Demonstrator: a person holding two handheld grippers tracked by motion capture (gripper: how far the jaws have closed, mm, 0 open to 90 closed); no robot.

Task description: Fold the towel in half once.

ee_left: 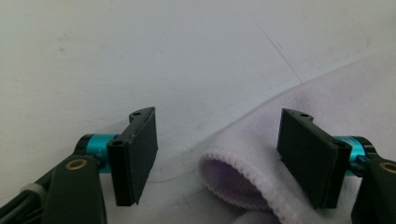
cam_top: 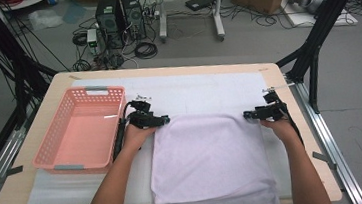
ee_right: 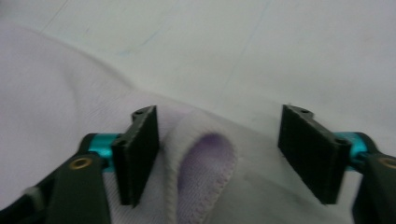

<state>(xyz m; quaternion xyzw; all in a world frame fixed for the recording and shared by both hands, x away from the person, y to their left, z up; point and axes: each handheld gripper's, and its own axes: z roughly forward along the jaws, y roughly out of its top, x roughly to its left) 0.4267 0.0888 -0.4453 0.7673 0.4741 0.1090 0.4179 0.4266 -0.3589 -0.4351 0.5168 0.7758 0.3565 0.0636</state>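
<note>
So the pale lilac cloth (cam_top: 210, 162) is lying folded on the white sheet (cam_top: 193, 93) that covers the wooden table (cam_top: 61, 81), reaching from about the middle of the table down to the near edge. The left gripper (cam_top: 163, 119) sits at its far left corner and the right gripper (cam_top: 247, 115) at its far right corner, each held in a hand coming up from the bottom.

From above you can't really make out the jaws, but the gripper views sort that out. The left gripper (ee_left: 217, 156) has its jaws spread wide, with a curled hemmed corner of the cloth (ee_left: 243, 179) lying loose between them, nothing pressing on it. The right gripper (ee_right: 219, 156) is much the same: jaws apart, a folded corner of cloth (ee_right: 203, 172) lying right beside the left-hand jaw, well clear of the other one. I can't tell if it actually touches.

What the close-ups miss is the pink plastic basket (cam_top: 58, 129), which sits on the table just left of the left hand.
</note>
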